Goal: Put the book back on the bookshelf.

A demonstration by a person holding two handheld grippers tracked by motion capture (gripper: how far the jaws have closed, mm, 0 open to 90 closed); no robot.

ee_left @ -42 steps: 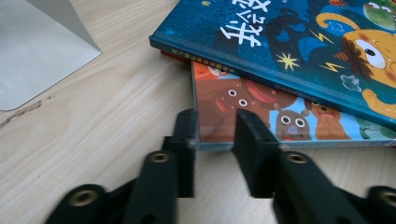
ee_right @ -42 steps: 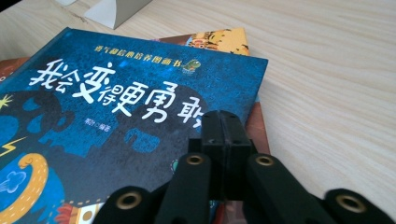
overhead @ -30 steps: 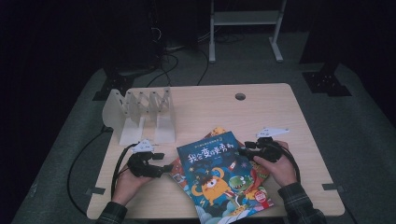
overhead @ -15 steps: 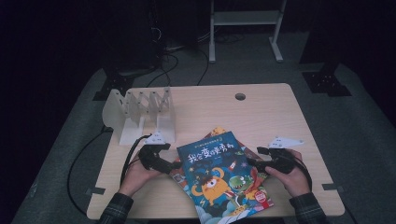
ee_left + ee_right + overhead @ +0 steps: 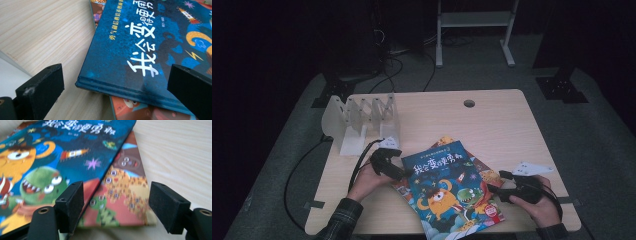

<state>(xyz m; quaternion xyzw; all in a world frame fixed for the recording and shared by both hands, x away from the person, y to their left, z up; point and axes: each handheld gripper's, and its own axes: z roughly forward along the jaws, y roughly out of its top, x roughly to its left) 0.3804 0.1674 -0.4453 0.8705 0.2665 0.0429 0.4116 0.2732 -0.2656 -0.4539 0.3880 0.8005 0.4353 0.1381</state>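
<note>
**A lit table in a dark room**

A pale wooden table [image 5: 507,125] with rounded corners and a small round hole [image 5: 469,103] near its far edge stands on grey floor [image 5: 597,130]. A white slotted rack [image 5: 362,120] sits at its far left corner. Beyond it stand a white metal frame [image 5: 474,30] and what may be black stand bases [image 5: 561,89]. Cables [image 5: 399,62] trail across the floor. The background is nearly black; light falls mainly on the table.

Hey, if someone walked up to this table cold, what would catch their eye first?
The bright blue picture book with cartoon monsters, lying askew on a second, orange book near the table's front edge. The left tongs and right tongs sit open at its two sides. Behind, at the left, stands a white rack.
</note>
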